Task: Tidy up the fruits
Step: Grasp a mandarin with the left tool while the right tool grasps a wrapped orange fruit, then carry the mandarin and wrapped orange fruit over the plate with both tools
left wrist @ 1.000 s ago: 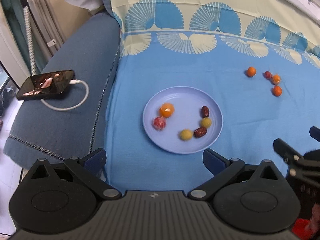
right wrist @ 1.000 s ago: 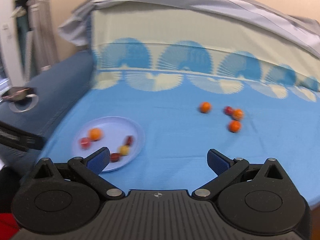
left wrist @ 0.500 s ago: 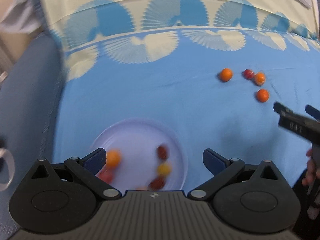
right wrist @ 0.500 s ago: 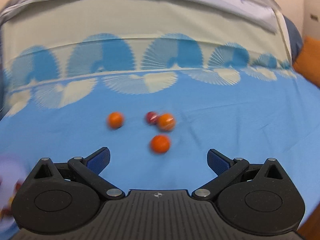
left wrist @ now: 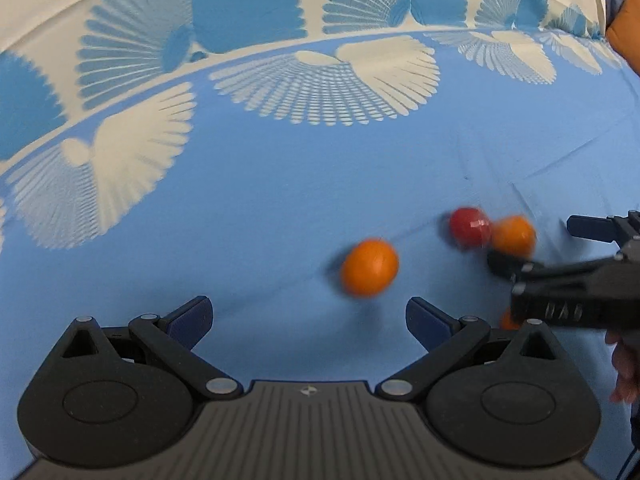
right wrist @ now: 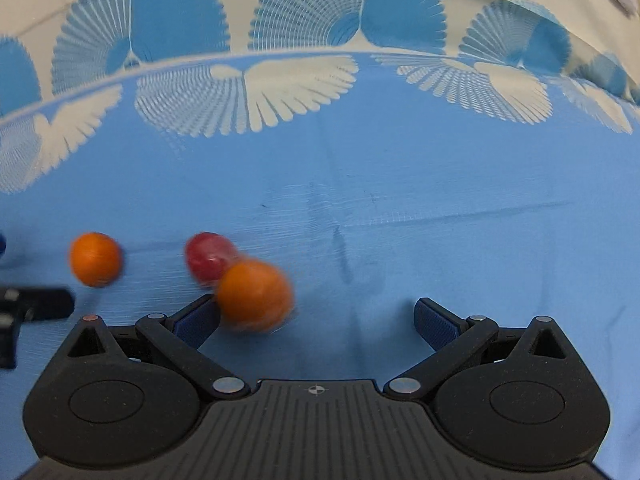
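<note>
Loose fruits lie on the blue cloth. In the left wrist view an orange fruit (left wrist: 370, 267) sits just ahead of my open left gripper (left wrist: 308, 318), right of its centre line. Farther right, a red fruit (left wrist: 469, 227) touches a second orange fruit (left wrist: 514, 234), and the right gripper (left wrist: 530, 242) reaches in around that orange one. A sliver of another orange fruit (left wrist: 508, 320) shows behind it. In the right wrist view my right gripper (right wrist: 316, 320) is open, with an orange fruit (right wrist: 254, 296) beside its left finger, the red fruit (right wrist: 208, 258) behind, and another orange fruit (right wrist: 95, 259) at the left. The plate is out of view.
The blue cloth (left wrist: 280, 200) has a cream and blue fan pattern along its far side. An orange cushion (left wrist: 624, 16) shows at the top right corner. A hand (left wrist: 624, 368) holds the right gripper at the right edge. The left gripper's finger (right wrist: 40, 304) pokes in at the left.
Both grippers have moved right and forward, close to the loose fruits, which now look much bigger. The plate with its fruits has dropped out of both views.
</note>
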